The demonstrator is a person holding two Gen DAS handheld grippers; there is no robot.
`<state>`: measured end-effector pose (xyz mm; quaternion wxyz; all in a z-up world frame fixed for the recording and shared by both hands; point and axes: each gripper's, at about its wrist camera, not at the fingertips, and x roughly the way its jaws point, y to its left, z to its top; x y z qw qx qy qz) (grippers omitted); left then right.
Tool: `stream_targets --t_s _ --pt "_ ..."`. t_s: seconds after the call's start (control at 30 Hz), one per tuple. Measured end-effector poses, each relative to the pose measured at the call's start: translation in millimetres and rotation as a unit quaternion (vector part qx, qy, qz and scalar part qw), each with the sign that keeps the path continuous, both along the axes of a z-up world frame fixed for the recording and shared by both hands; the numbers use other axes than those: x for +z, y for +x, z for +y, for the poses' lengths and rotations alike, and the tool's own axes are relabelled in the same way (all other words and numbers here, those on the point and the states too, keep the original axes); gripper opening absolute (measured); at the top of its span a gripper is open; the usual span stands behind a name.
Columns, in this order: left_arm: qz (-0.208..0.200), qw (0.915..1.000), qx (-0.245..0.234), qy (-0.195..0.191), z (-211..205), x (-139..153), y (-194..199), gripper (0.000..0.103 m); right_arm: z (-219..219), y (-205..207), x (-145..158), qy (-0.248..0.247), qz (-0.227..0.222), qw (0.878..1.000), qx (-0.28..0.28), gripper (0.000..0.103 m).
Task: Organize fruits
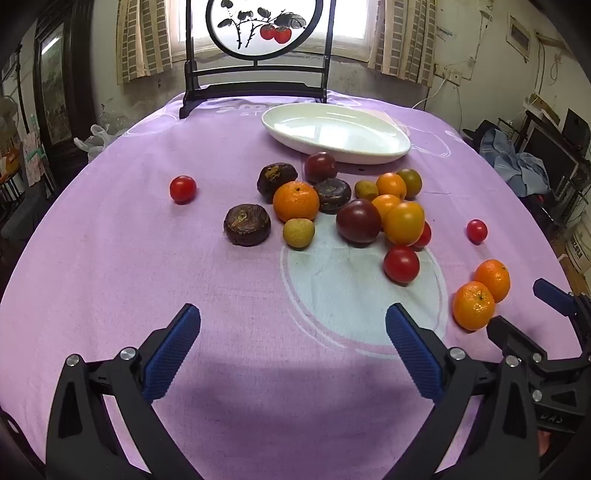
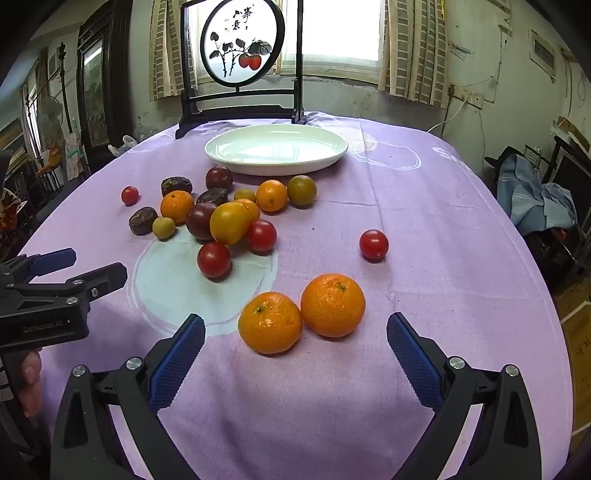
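Right gripper (image 2: 295,350) and left gripper (image 1: 293,347) wide open, empty. Near mandarin (image 2: 269,322): light, probably soft-skinned; grip gently across its middle.

Bare cloth (image 1: 288,369) before fruit cluster (image 1: 354,214)

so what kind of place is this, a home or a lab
Most likely a lived-in home. A round table under a purple cloth stands by a curtained window, with a painted screen behind the white plate and clothes heaped nearby.
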<state>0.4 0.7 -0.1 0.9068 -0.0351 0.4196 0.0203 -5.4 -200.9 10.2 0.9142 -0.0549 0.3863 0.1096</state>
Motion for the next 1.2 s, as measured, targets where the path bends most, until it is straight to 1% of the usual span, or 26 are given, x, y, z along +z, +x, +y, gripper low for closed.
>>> stream_targets --t_s 0.07,0.1,0.23,0.3,0.33,0.5,0.83,1.0,1.2 --pt "0.001 1.0 0.003 -0.002 0.5 0.4 0.5 0.098 -0.4 -0.1 1.5 0.001 -0.003 1.0 0.004 0.099" --pt "-0.007 0.9999 0.0 -0.007 2.4 0.9 -1.5 0.098 -0.9 0.1 2.6 0.001 -0.005 1.0 0.005 0.099" --pt "-0.009 0.9999 0.005 -0.007 6.5 -2.4 -5.8 0.098 4.4 -6.2 -0.2 0.002 -0.012 1.0 0.013 0.099" --pt "-0.009 0.9999 0.007 -0.003 6.9 -1.3 -9.0 0.098 2.1 -4.2 -2.4 0.007 -0.004 1.0 0.013 0.099" --pt "-0.006 0.9999 0.009 0.0 4.6 -2.5 -7.8 0.098 2.7 -4.6 1.8 0.006 -0.005 1.0 0.014 0.099" --pt "0.007 0.9999 0.012 0.003 4.1 -5.3 -2.0 0.098 1.7 -4.5 -2.7 0.01 0.002 1.0 0.015 0.099" --pt "0.009 0.9999 0.014 -0.003 4.2 -5.3 -0.9 0.098 2.6 -4.7 -4.0 0.008 0.004 1.0 0.014 0.099" --pt "0.006 0.9998 0.011 -0.013 4.6 -5.2 -0.8 0.098 3.3 -5.9 -3.6 0.007 0.005 1.0 0.016 0.099" --pt "0.012 0.9997 0.016 -0.012 5.7 -6.5 0.3 0.098 4.8 -5.5 -3.3 0.007 0.006 1.0 0.019 0.099"
